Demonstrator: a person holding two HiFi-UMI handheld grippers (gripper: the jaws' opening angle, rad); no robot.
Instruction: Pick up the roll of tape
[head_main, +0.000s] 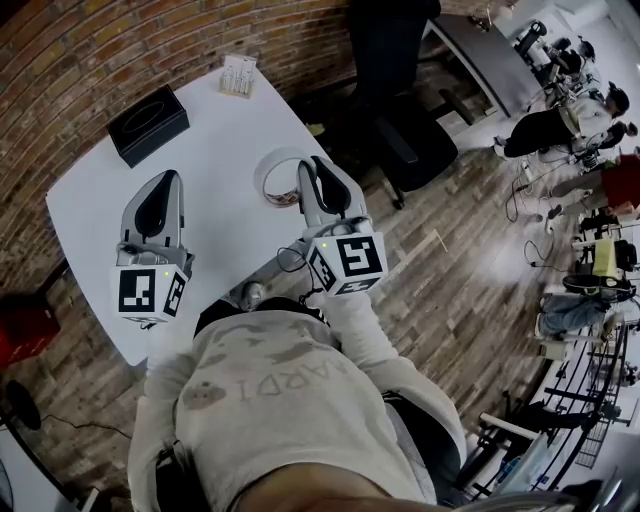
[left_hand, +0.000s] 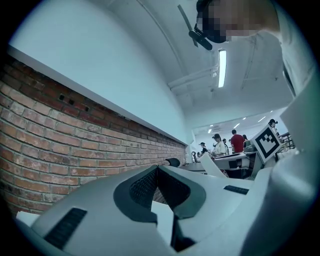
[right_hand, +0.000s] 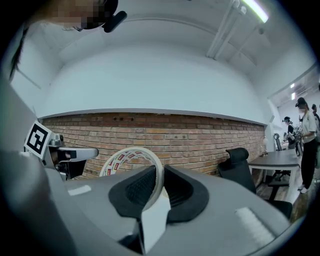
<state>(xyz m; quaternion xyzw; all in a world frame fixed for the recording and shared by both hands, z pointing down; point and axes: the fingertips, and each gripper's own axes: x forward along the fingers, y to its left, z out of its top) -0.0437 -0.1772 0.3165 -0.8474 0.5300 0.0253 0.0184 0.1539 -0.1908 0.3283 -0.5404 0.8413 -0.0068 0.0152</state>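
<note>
Readable print, placed relative to the white table (head_main: 215, 150):
- Sweatshirt (head_main: 270, 385), at the table's near edge: pale letters, only partly legible, roughly "ARDT".
- Roll of tape (right_hand: 131, 159), over the table: red-and-white printed labels on the inner face, too small to read.
- Marker cubes (head_main: 348, 262) (head_main: 148, 292), over the table: black square codes, no letters.

Tabletop (head_main: 220, 140) middle: bare between left gripper (head_main: 170, 176) and right gripper (head_main: 312, 162), except the tape (right_hand: 131, 152) clamped in the right one
Far left: black box (head_main: 148, 124) blocks
Far edge: small box (head_main: 238, 76), brick wall (head_main: 120, 40) close behind
Right side: chair (head_main: 405, 135) near the tabletop edge
</note>
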